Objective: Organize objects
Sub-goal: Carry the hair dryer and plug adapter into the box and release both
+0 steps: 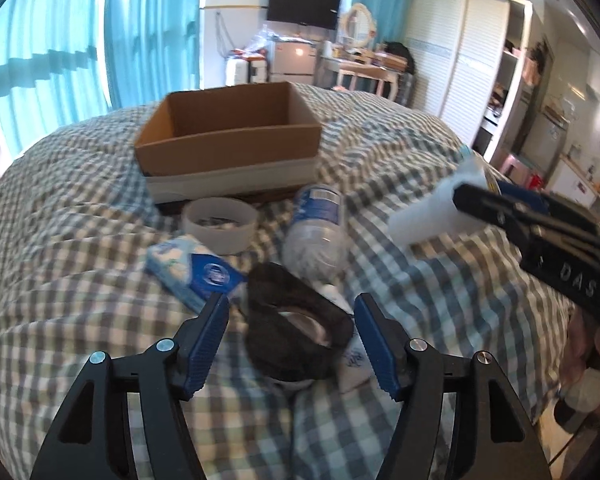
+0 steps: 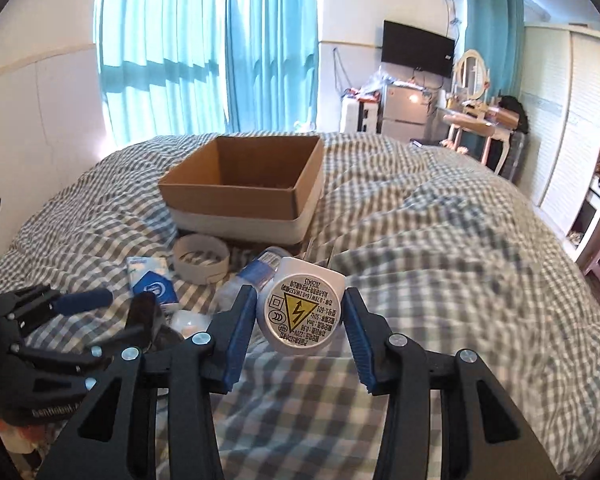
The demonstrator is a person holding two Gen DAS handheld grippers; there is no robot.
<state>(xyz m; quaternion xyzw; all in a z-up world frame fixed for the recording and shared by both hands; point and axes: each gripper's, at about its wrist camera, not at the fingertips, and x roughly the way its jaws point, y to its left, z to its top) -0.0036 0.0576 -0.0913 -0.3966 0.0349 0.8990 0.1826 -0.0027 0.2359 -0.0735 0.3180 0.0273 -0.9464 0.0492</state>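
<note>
on the checked bed (image 1: 80, 208), read left to right, i log the following:

tissue pack (image 1: 184, 268): lies flat, pale blue with a dark blue panel, just left of my left tool's tips.
round white tub (image 1: 219, 224): stands open-topped, just in front of the box and beside the tissue pack.
cardboard box (image 1: 228, 136): stands behind the tub, brown above, pale band below, top open.
left gripper (image 1: 290, 316): i have its jaws spread wide, holding nothing, poised over the clutter.
dark fabric ring (image 1: 296, 328): lies between my left tool's blue pads; i cannot tell if either pad touches it.
plastic bottle (image 1: 314, 232): lies on its side, blue label toward the box, its near end by the dark ring.
small white item (image 2: 188, 322): lies by the dark ring, blurred; i cannot tell what it is.
right gripper (image 2: 300, 312): i have it closed part-way around the white plug-in device (image 2: 302, 308), both blue pads against its sides, lifted above the bedding.
white plug-in device: round face toward my right camera, yellow lightning triangle label; it sits to the right of the bottle, well short of the box.
</note>
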